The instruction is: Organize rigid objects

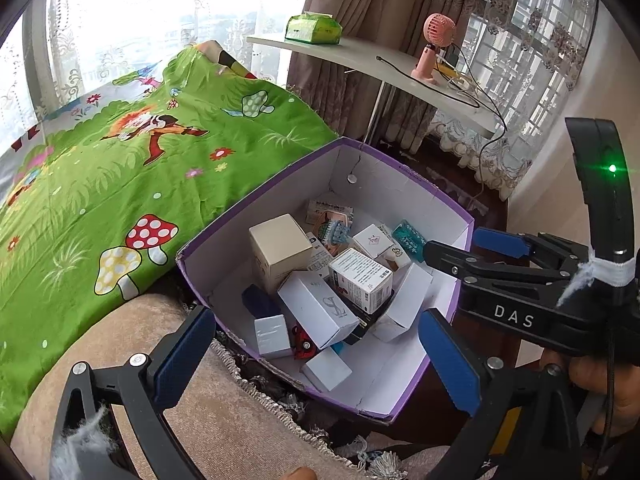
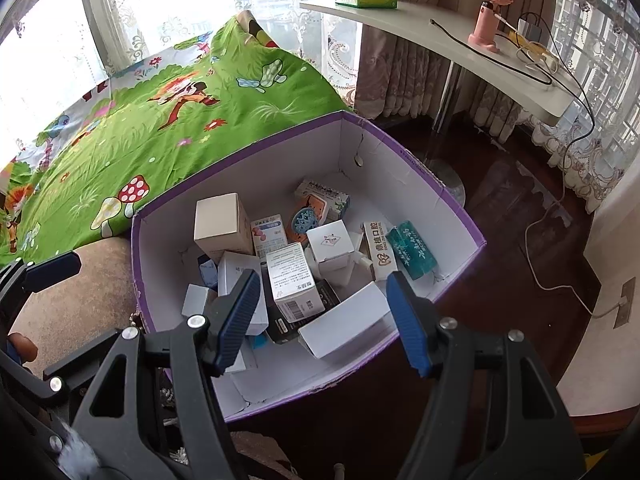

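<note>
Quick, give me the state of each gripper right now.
Left gripper: open wide, holding nothing, above the purple box.
Right gripper: open, holding nothing.

Half buried under white cartons in the purple box: a red item, unidentifiable. Print on the barcode carton too small to read.

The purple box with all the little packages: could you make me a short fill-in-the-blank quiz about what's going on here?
The small cartons lie inside a box whose rim is ____.
On the white shelf stands a small pink ____.
Both grippers, left and right, hold ____.

Missing words: purple; fan; nothing
</note>
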Demonstrator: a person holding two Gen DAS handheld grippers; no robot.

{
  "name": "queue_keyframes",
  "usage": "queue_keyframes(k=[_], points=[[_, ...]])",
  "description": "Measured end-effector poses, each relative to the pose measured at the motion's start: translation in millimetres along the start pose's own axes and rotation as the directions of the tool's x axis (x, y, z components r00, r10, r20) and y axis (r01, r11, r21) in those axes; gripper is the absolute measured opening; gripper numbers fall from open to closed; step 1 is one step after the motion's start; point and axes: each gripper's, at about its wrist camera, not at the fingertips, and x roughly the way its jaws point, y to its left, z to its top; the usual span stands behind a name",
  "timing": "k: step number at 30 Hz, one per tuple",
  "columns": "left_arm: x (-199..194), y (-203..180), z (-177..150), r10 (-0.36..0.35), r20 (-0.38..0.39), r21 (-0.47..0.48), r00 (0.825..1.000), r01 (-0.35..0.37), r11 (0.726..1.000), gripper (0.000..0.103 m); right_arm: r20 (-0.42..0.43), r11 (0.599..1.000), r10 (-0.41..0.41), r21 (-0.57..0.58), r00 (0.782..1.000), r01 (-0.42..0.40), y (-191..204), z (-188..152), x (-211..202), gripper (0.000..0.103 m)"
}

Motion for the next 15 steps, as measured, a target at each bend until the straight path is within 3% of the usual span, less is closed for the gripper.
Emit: queue_keyframes(k=[9, 15], points=[[0.5, 1.4, 1.6, -0.008, 0.008, -0.002, 1.000, 0.008, 1.000, 0.103, -0.006, 1.000, 0.006, 0.002, 1.000, -0.006, 0.8, -0.2, 0.7, 0.069], [-1.0, -0.4, 3.0, 0.025, 0.021, 0.000, 0.999, -0.025, 1.000, 0.103, -0.008, 1.000, 0.007, 0.003, 1.000, -0.007, -0.1, -1.2, 1.6, 0.069]])
